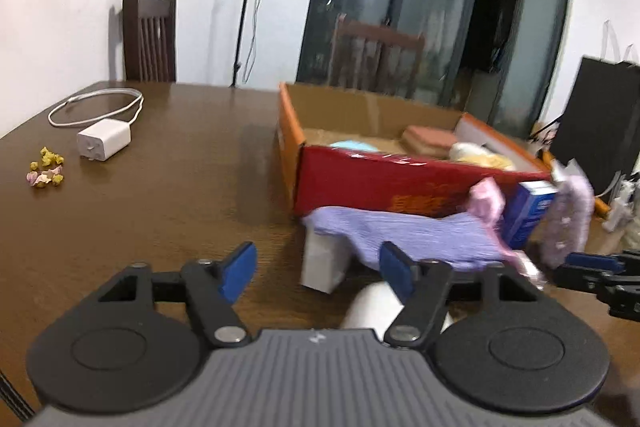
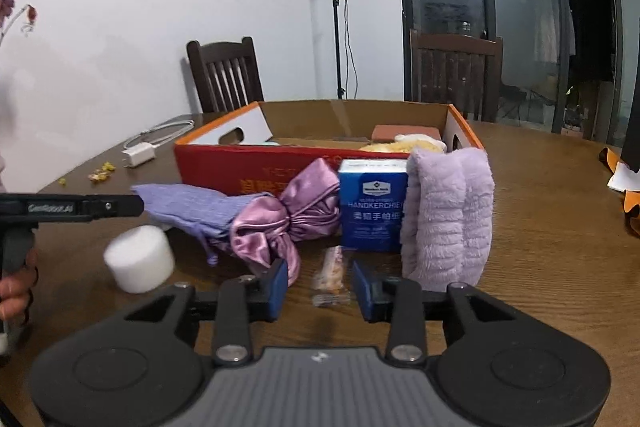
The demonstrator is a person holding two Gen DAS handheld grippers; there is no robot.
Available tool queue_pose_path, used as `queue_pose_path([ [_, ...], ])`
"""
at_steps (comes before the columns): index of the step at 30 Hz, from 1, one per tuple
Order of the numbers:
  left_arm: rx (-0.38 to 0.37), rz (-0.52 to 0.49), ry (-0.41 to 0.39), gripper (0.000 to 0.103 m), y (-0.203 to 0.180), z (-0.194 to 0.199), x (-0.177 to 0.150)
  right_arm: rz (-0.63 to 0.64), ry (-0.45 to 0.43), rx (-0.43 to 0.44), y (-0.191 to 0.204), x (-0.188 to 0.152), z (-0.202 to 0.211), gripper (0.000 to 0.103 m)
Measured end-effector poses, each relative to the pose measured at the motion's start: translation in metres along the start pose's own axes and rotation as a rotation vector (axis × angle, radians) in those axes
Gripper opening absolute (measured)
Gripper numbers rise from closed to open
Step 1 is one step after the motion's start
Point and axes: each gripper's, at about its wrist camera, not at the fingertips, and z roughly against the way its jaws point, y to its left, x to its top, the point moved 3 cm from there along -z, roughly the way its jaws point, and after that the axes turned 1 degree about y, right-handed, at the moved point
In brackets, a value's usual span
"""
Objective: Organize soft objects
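An open red cardboard box (image 1: 400,183) (image 2: 256,167) holds a pink sponge (image 1: 432,141) and a yellow plush (image 2: 400,146). In front of it lie a lilac cloth (image 2: 192,207), a pink satin scrunchie (image 2: 280,223), a blue handkerchief pack (image 2: 372,211) and a fluffy lilac towel (image 2: 448,219). My left gripper (image 1: 318,271) is open and holds nothing; it faces the lilac cloth (image 1: 400,235), with a white foam cylinder (image 1: 372,307) just behind its right finger. My right gripper (image 2: 322,289) is open, and a small wrapped sweet (image 2: 331,273) lies on the table between its fingers, untouched.
A white charger with its cable (image 1: 104,141) and dried flower bits (image 1: 46,167) lie on the wooden table (image 1: 160,211) at the left. A small white box (image 1: 324,263) props up the lilac cloth. Two dark chairs (image 2: 224,75) and a lamp stand (image 2: 338,7) stand beyond the table.
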Motion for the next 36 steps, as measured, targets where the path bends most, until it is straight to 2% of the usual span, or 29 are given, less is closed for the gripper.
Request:
queue_pose_path([
  [1, -0.012, 0.007, 0.014, 0.058, 0.002, -0.007, 0.003, 0.011, 0.006, -0.009, 0.0, 0.001, -0.005, 0.034],
  [4, -0.06, -0.004, 0.051, 0.049, 0.0, -0.021, 0.006, 0.03, 0.032, -0.034, 0.0, 0.004, -0.023, 0.034],
  [7, -0.049, -0.041, 0.052, 0.046, -0.006, -0.028, 0.002, 0.04, 0.067, -0.042, 0.0, 0.005, -0.039, 0.032],
  [9, -0.048, -0.043, 0.054, 0.046, -0.003, -0.033, 0.0, 0.038, 0.084, -0.03, 0.0, 0.004, -0.046, 0.021],
  [11, -0.073, -0.008, 0.069, 0.046, 0.002, -0.036, 0.001, 0.037, 0.108, -0.02, 0.0, 0.003, -0.051, 0.02],
  [12, -0.087, 0.009, 0.071, 0.04, 0.005, -0.037, 0.0, 0.032, 0.108, -0.014, -0.001, 0.004, -0.053, 0.02],
  [13, -0.11, 0.02, 0.072, 0.024, 0.007, -0.037, 0.001, 0.028, 0.11, -0.013, -0.002, 0.004, -0.054, 0.019],
  [14, -0.137, 0.031, 0.072, 0.022, 0.008, -0.037, 0.001, 0.024, 0.11, -0.014, -0.002, 0.005, -0.054, 0.019],
  [19, -0.103, 0.051, 0.024, 0.019, 0.004, -0.018, 0.003, 0.02, 0.104, -0.014, -0.003, 0.005, -0.054, 0.018],
  [23, -0.205, 0.128, -0.076, 0.019, -0.017, 0.028, 0.015, 0.017, 0.064, -0.015, -0.003, 0.003, -0.036, 0.018],
  [25, -0.287, 0.171, -0.117, 0.019, -0.033, 0.052, 0.017, 0.018, 0.053, -0.014, -0.004, 0.002, -0.024, 0.018],
  [27, -0.35, 0.219, -0.121, 0.019, -0.05, 0.067, 0.011, 0.022, 0.039, -0.031, -0.007, 0.001, -0.011, 0.018],
  [29, -0.386, 0.241, -0.094, 0.019, -0.068, 0.074, -0.004, 0.013, 0.031, -0.051, -0.014, 0.0, 0.001, 0.018],
  [31, -0.356, 0.184, -0.075, 0.019, -0.086, 0.076, -0.022, 0.011, 0.032, -0.063, -0.02, -0.004, 0.01, 0.018],
  [34, -0.241, 0.072, -0.024, 0.02, -0.105, 0.071, -0.048, 0.011, 0.049, -0.064, -0.027, -0.014, 0.017, 0.018],
  [36, -0.212, 0.041, 0.016, 0.024, -0.11, 0.068, -0.06, 0.018, 0.064, -0.061, -0.028, -0.021, 0.016, 0.019],
])
